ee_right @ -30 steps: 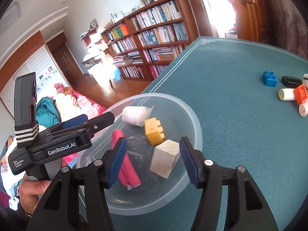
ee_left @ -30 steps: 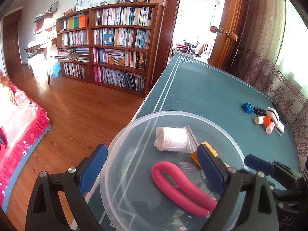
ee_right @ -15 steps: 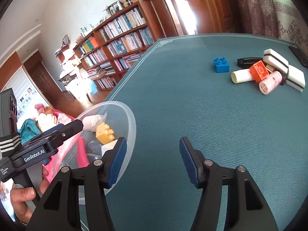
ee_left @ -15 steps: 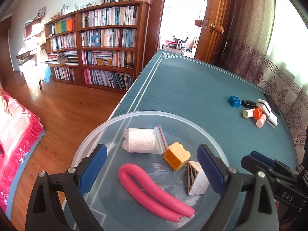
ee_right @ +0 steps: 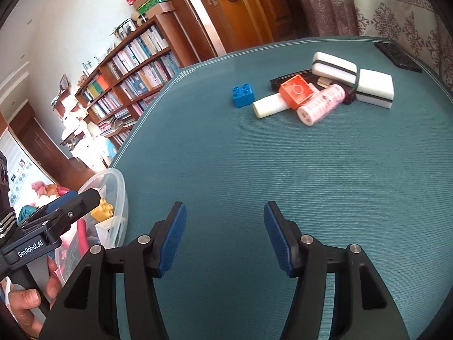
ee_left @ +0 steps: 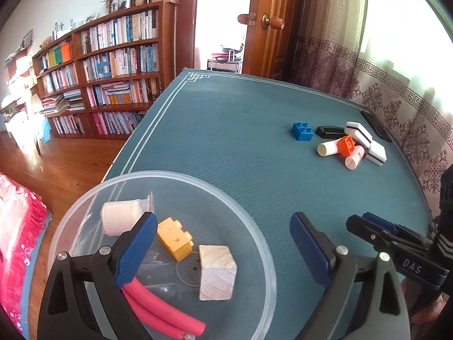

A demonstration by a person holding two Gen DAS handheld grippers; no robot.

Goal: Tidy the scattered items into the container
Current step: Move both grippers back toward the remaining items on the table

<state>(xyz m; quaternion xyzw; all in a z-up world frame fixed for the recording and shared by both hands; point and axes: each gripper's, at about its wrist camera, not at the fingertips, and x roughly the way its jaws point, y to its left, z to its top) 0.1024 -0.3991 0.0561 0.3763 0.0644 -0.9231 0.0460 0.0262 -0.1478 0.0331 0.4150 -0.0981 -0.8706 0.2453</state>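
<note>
Swung away from the clear bowl (ee_right: 113, 198), the right tongs (ee_right: 223, 235) are now held apart over bare surface (ee_right: 311, 170) — the left tongs (ee_left: 223, 243) gape too — toward the blue brick (ee_right: 242, 95) pile beyond.

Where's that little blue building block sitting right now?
The blue block sits on the green table mat, far ahead of the open right gripper. It stands apart, just left of the pile, nearest the white cylinder.
</note>
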